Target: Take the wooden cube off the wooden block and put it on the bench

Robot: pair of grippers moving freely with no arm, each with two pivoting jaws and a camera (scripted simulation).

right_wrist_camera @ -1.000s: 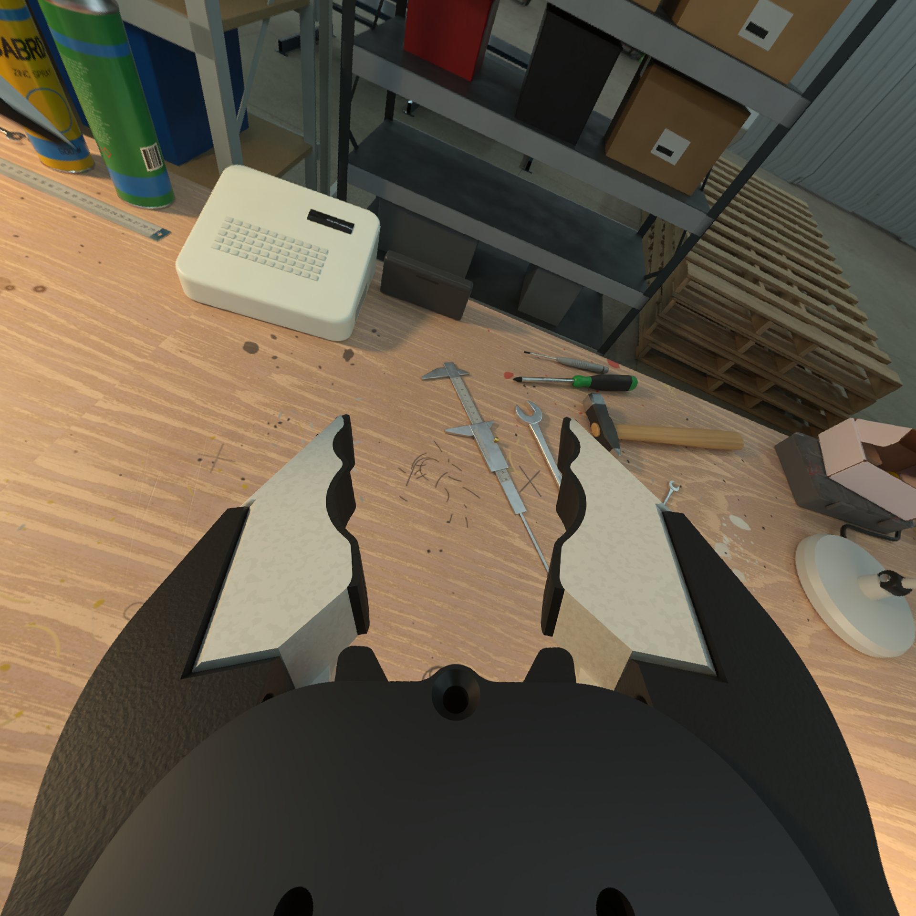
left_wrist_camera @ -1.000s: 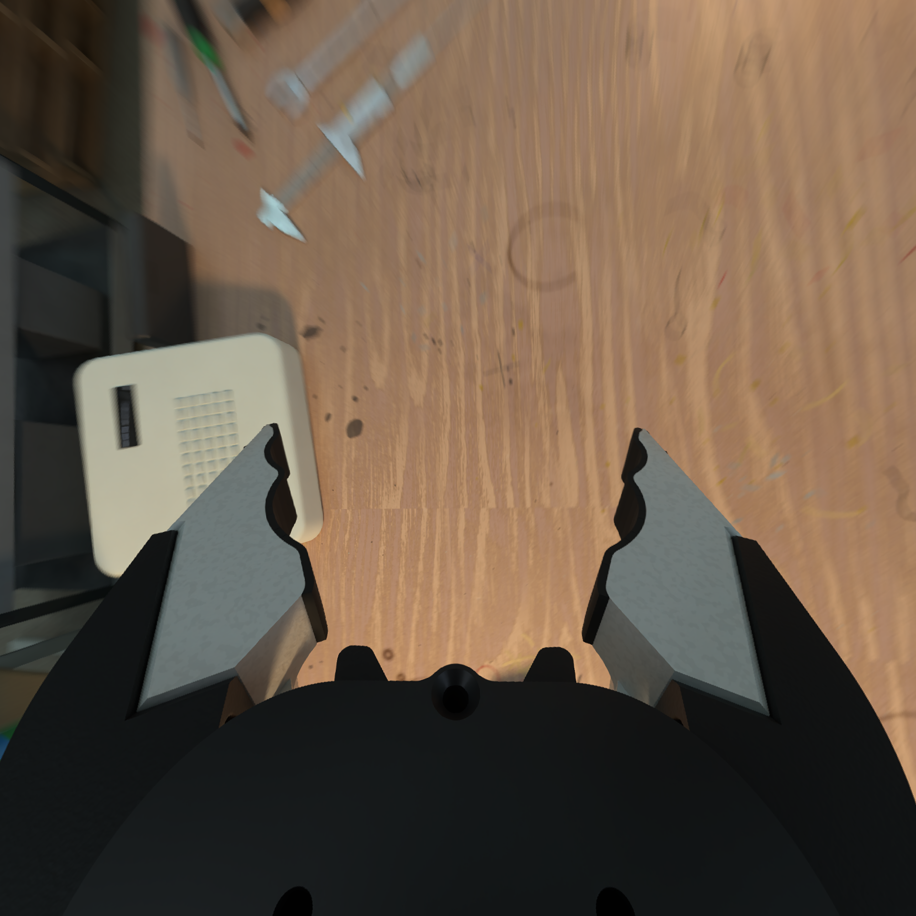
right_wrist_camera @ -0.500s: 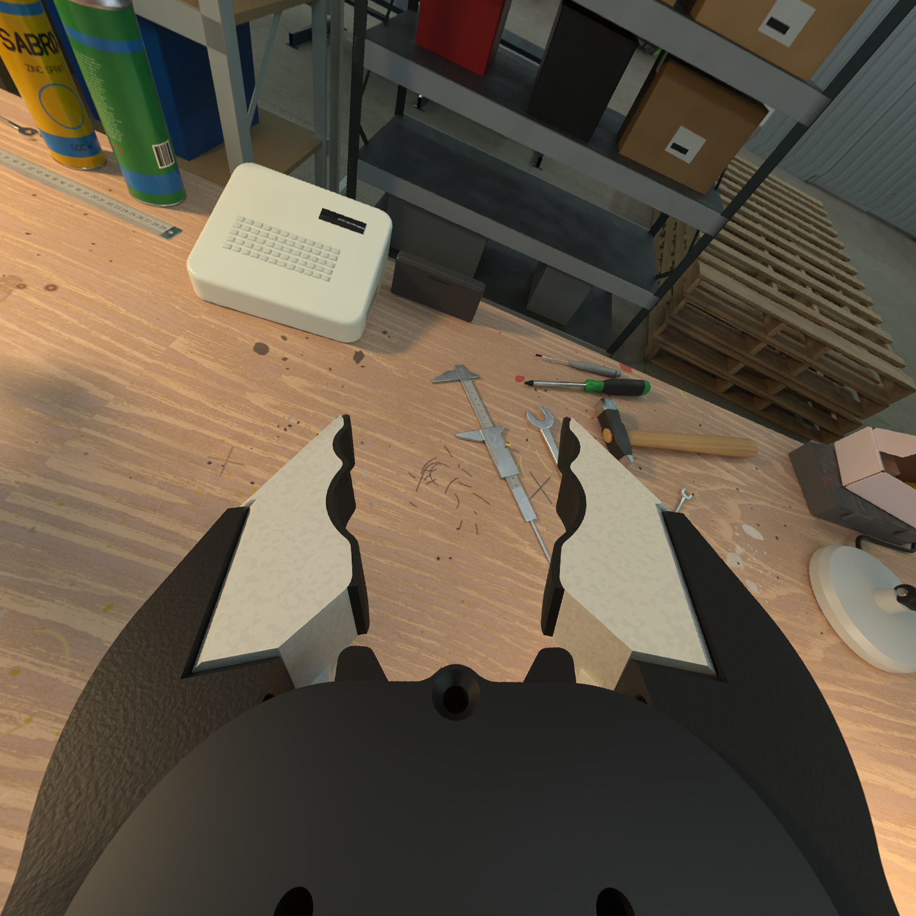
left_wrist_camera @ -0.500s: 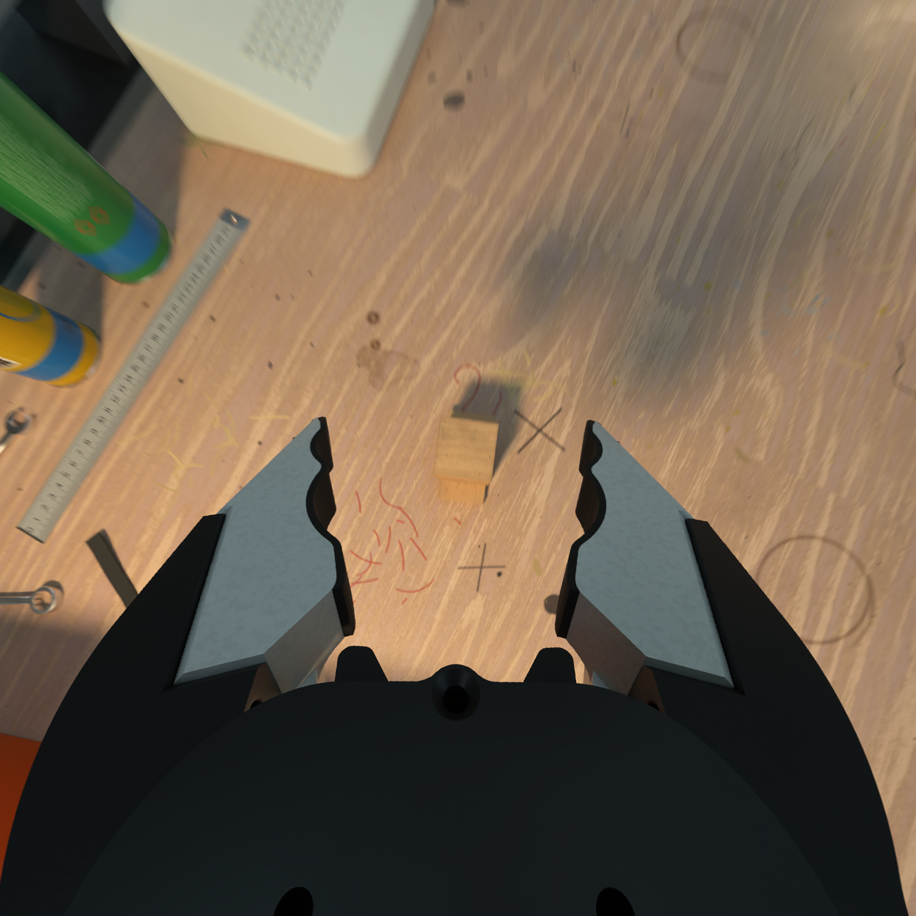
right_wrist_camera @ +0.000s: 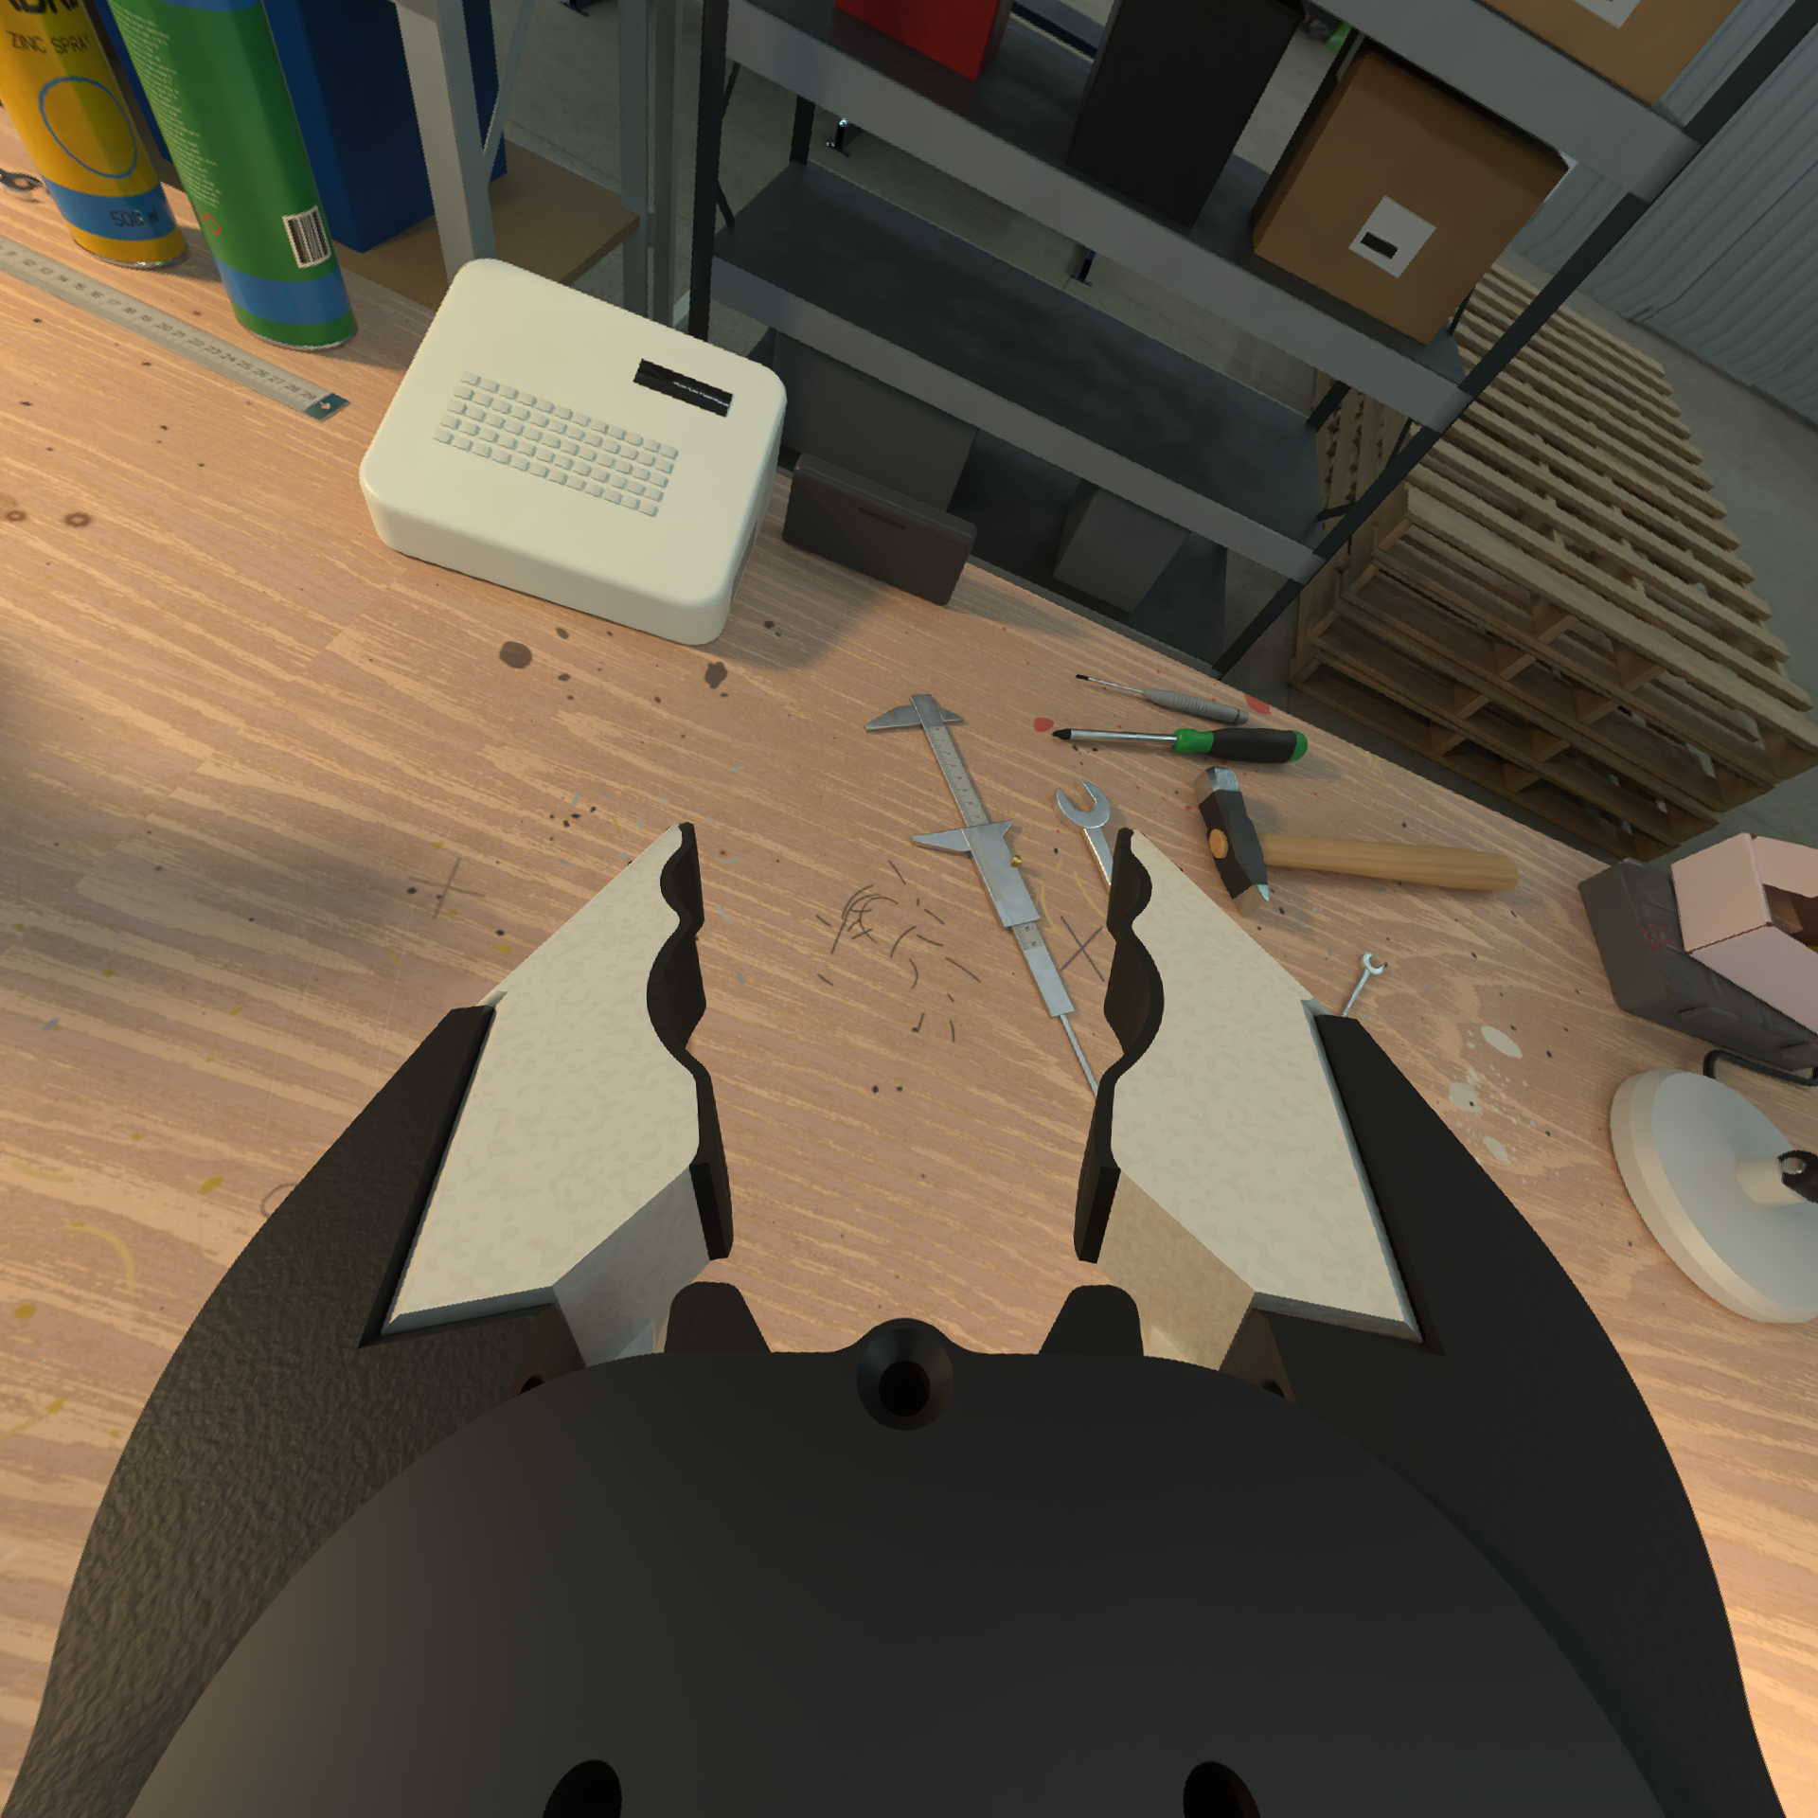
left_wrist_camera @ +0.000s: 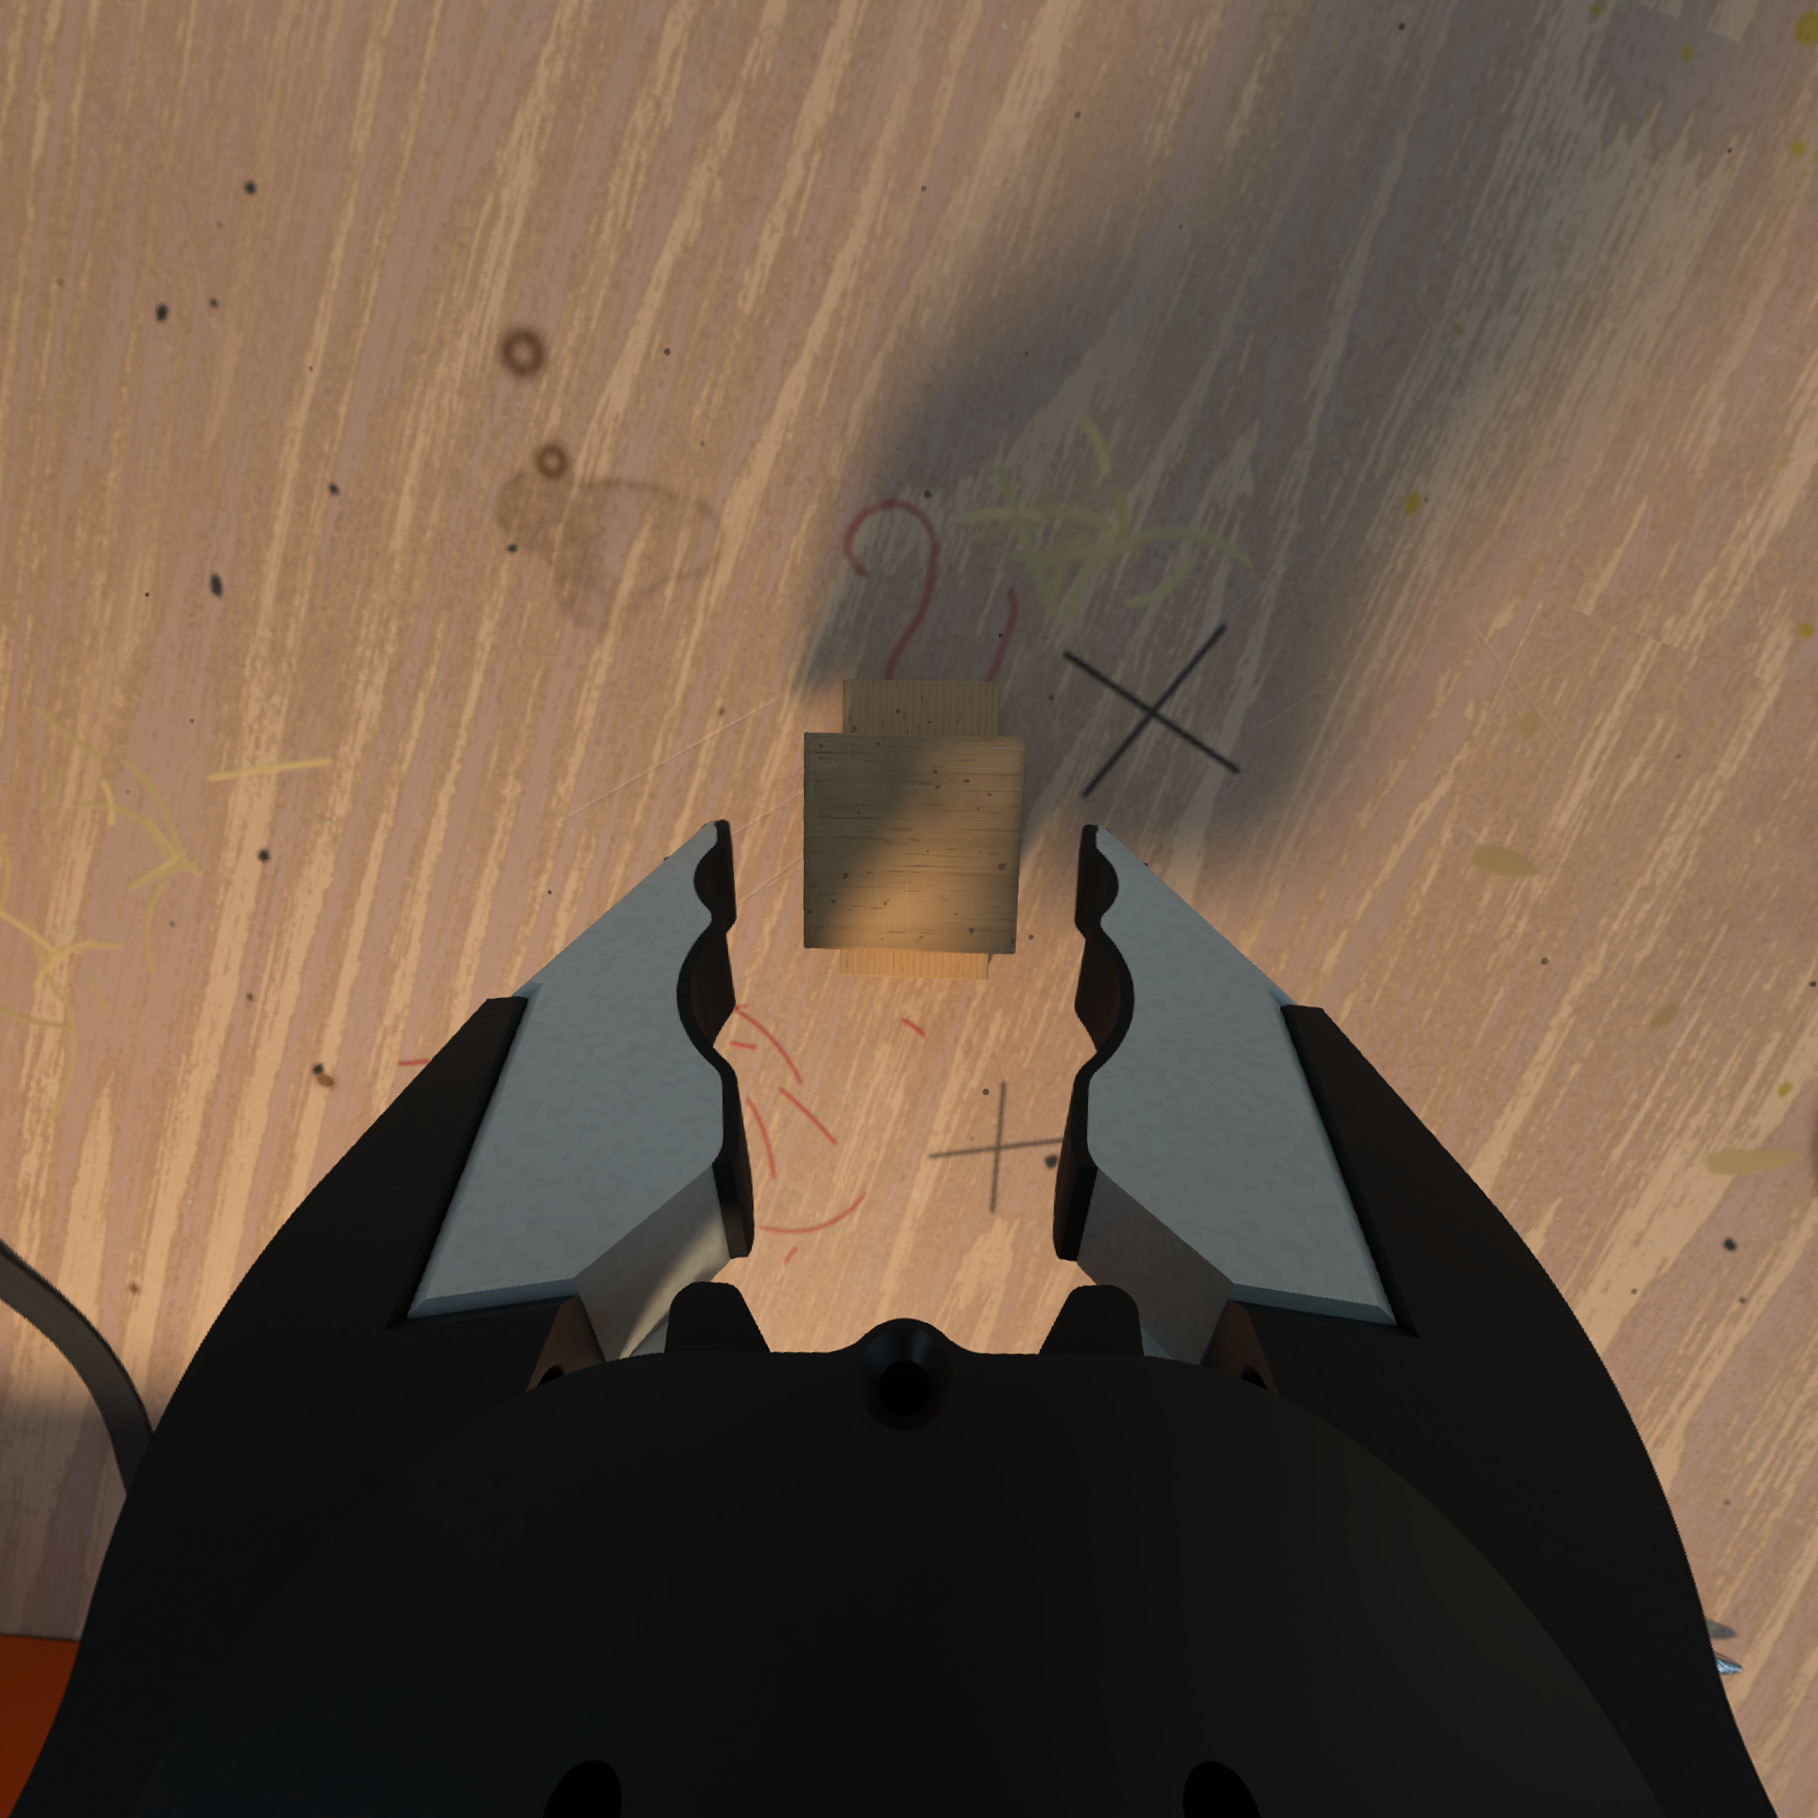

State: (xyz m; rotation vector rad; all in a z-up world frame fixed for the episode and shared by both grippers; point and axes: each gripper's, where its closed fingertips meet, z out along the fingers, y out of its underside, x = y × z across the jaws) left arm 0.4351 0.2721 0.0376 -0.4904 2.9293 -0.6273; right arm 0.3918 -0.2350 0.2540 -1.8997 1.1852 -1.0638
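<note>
In the left wrist view a wooden cube [left_wrist_camera: 910, 846] sits on a paler wooden block [left_wrist_camera: 920, 706], whose ends show above and below it. Both stand on the wooden bench [left_wrist_camera: 393, 393]. My left gripper [left_wrist_camera: 905, 836] is open, looking straight down, with its fingertips on either side of the cube's near half, not touching it. My right gripper [right_wrist_camera: 905, 836] is open and empty above the bench [right_wrist_camera: 295, 787]. The cube and block are not in the right wrist view.
In the right wrist view a cream box [right_wrist_camera: 575, 448], two spray cans [right_wrist_camera: 236, 167], a steel ruler [right_wrist_camera: 167, 330], a caliper [right_wrist_camera: 984, 846], a wrench [right_wrist_camera: 1087, 817], screwdrivers [right_wrist_camera: 1200, 743], a hammer [right_wrist_camera: 1348, 856] and a white lamp base [right_wrist_camera: 1712, 1181] lie on the bench. Shelving [right_wrist_camera: 1082, 246] stands beyond its edge.
My left gripper has swung away from the cream box, come over the cube and dropped close to it. My right gripper has drifted slightly and stays open.
</note>
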